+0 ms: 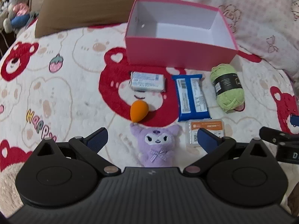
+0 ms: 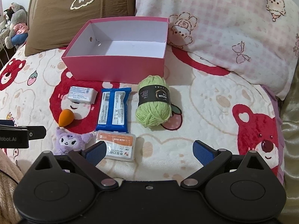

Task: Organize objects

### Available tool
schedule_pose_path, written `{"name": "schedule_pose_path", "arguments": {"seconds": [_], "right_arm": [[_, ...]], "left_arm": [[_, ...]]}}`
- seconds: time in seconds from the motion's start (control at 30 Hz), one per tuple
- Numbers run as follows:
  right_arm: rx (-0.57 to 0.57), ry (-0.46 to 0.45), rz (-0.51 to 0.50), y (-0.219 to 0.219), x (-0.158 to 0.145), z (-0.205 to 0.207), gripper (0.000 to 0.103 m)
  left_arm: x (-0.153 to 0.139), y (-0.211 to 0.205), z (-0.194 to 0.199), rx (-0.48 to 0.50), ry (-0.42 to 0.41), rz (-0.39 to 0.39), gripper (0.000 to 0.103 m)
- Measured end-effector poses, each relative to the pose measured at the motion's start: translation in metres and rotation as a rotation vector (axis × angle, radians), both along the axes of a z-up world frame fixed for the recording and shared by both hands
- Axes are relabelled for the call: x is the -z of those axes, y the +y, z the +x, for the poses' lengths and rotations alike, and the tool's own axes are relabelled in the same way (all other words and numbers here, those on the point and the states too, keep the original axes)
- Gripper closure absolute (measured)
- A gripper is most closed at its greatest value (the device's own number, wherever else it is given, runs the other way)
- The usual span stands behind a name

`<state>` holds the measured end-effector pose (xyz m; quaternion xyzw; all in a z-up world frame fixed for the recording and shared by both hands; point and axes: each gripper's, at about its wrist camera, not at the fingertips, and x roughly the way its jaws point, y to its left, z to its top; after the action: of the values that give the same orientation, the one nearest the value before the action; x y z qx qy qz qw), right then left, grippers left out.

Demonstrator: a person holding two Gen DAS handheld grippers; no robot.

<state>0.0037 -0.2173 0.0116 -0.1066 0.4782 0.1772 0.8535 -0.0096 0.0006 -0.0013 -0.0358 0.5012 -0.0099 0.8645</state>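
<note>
The left hand-held gripper (image 1: 152, 140) hangs with its jaws spread wide and nothing between the pads, just above a purple plush doll (image 1: 156, 145) on the bed. The right hand-held gripper (image 2: 149, 152) is likewise spread and grips nothing; its left pad overlaps a clear orange-labelled packet (image 2: 116, 146). Beyond the doll lies an orange makeup sponge (image 1: 138, 111), then a small white box (image 1: 148, 81). Beside these sit a blue wrapped pack (image 2: 114, 110) and a green yarn ball (image 2: 153, 101) with a black band. Farther back stands an open pink box (image 2: 115, 69), white inside, holding nothing. Everything rests on a cream blanket (image 2: 214, 130) printed with red bears and strawberries. A brown pillow (image 2: 82, 11) and a pink checked pillow (image 2: 233, 28) lie behind, with stuffed toys (image 2: 15, 26) at the far left.
</note>
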Motion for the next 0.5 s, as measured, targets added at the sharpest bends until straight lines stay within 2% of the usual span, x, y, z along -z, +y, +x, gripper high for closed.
{"name": "schedule_pose_path", "arguments": {"seconds": [0.3, 0.4, 0.5], "right_arm": [[0.0, 0.0, 0.0, 0.0, -0.001, 0.0, 0.003], [-0.003, -0.004, -0.005, 0.0, -0.001, 0.0, 0.003], [-0.012, -0.022, -0.008, -0.002, -0.005, -0.001, 0.003]], "left_arm": [[-0.008, -0.001, -0.007, 0.013, -0.041, -0.04, 0.002], [-0.013, 0.002, -0.009, 0.019, -0.008, -0.134, 0.002], [-0.015, -0.004, -0.006, 0.05, 0.023, -0.124, 0.001]]}}
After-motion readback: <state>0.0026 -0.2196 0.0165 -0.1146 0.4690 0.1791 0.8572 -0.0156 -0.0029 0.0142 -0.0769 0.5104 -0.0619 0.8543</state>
